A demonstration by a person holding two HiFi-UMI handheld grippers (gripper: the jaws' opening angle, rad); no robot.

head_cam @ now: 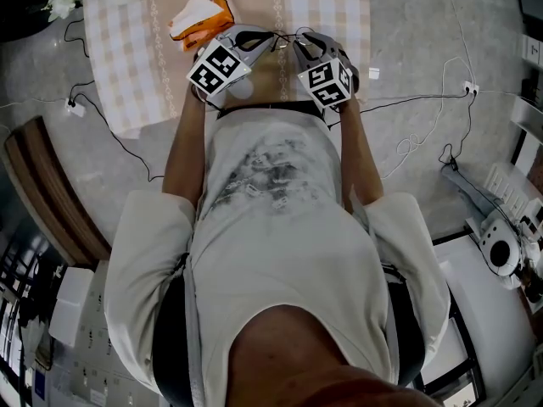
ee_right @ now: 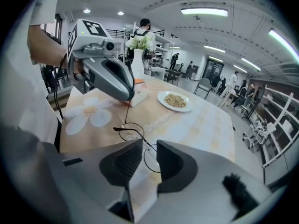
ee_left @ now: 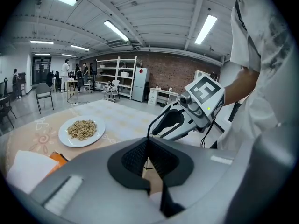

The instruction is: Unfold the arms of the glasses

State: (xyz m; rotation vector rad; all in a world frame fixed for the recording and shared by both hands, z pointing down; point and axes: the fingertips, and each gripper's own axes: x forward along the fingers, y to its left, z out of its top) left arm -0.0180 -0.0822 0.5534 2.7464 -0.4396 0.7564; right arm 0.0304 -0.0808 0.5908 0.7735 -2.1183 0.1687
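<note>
Two claws: my right claw (ee_right: 149, 147) is standing narrowly parted, gripping nothing, with one lens showing in its gap; my left claw (ee_left: 148, 143) is pinching one thin arm. One pair of glasses (ee_right: 132, 130) is hanging from that pinch over the worktop (ee_right: 201, 125). One plate (ee_right: 180, 109) of food is sitting beyond.

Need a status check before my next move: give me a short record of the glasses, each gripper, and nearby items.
glasses: round wire-frame pair over the patterned tablecloth; cannot tell if they touch it
left gripper: shut on the end of one glasses arm
right gripper: jaws apart, a lens visible through the gap, pads not pressing on it
second arm: state unclear
nearby: plate of food farther along the table
</note>
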